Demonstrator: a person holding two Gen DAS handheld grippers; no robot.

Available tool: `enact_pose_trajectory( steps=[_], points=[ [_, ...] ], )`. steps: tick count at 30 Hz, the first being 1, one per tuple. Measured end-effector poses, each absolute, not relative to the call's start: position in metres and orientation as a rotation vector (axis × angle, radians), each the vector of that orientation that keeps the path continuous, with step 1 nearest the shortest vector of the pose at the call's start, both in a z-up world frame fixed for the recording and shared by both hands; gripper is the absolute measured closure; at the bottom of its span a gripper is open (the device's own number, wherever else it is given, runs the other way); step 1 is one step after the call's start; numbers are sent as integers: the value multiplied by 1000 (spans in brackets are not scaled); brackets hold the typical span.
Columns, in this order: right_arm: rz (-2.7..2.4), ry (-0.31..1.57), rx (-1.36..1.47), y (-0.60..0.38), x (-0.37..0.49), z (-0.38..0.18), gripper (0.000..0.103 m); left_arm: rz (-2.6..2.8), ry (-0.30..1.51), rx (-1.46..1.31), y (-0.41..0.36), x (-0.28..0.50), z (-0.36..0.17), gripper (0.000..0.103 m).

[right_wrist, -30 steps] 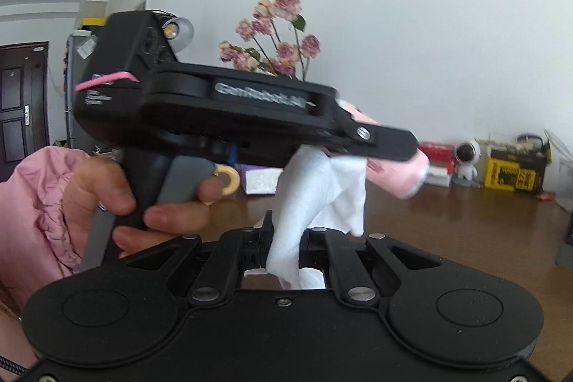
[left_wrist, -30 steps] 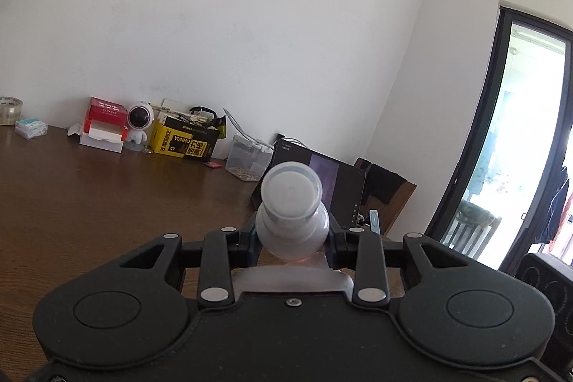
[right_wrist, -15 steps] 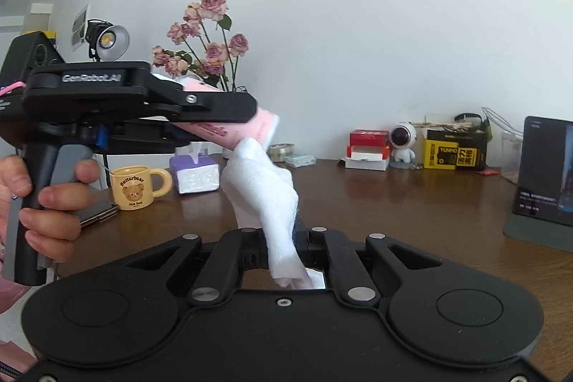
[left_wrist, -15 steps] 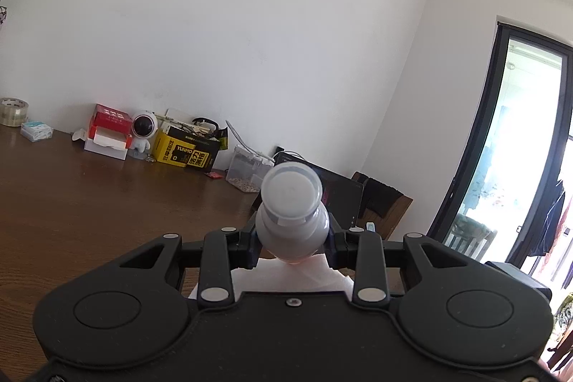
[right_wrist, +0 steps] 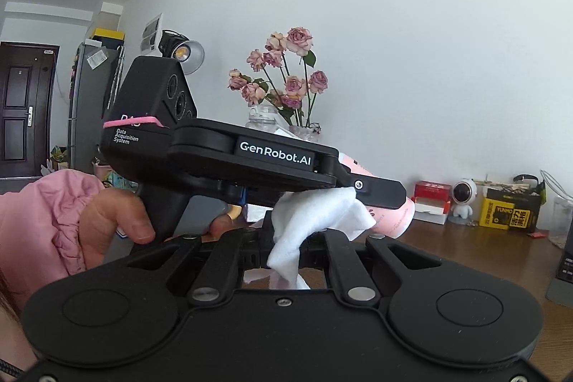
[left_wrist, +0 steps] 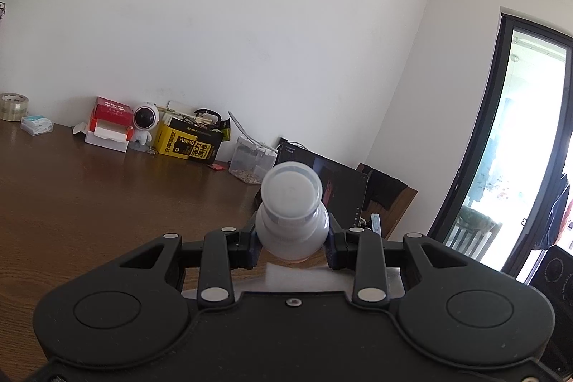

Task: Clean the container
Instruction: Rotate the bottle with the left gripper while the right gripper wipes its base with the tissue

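Observation:
My left gripper [left_wrist: 292, 240] is shut on a pale bottle-shaped container [left_wrist: 290, 210], its white capped end pointing forward above the brown table. In the right wrist view the same container [right_wrist: 392, 217] shows pink, sticking out past the left gripper's black finger [right_wrist: 379, 192]. My right gripper [right_wrist: 286, 256] is shut on a crumpled white tissue [right_wrist: 315, 221], which rises against the underside of the left gripper and touches the pink container. A hand [right_wrist: 114, 224] in a pink sleeve holds the left gripper's handle.
Along the wall sit a yellow box [left_wrist: 189, 144], a small white robot figure [left_wrist: 145, 124], a red and white box [left_wrist: 109, 127], a clear tub [left_wrist: 250, 162] and a dark tablet [left_wrist: 340, 192]. A vase of roses [right_wrist: 286, 85] stands behind. A glass door [left_wrist: 515, 149] is at the right.
The left gripper with the container has swung back across the right wrist view, over the tissue. The tissue now presses against the container instead of standing free below it.

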State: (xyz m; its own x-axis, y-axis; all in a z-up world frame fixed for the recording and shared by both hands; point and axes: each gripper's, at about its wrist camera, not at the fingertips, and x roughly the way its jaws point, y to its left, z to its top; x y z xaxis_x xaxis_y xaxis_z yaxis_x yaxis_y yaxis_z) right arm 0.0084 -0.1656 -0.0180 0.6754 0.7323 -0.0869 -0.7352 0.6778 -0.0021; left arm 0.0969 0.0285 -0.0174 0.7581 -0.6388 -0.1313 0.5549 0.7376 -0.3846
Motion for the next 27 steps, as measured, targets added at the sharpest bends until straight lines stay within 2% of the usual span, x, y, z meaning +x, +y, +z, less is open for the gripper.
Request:
enact_pose_trajectory(
  steps=[14,21,27],
  points=[
    [679,222,116,-198,45,-38,96,-663,265,-335,30,90,-19,70],
    [827,137,72,-165,18,-25,96,-654,289,-353,24,95,-22,70],
    [776,125,81,-173,21,-25,96,-664,277,-356,26,90,-21,70]
  ],
)
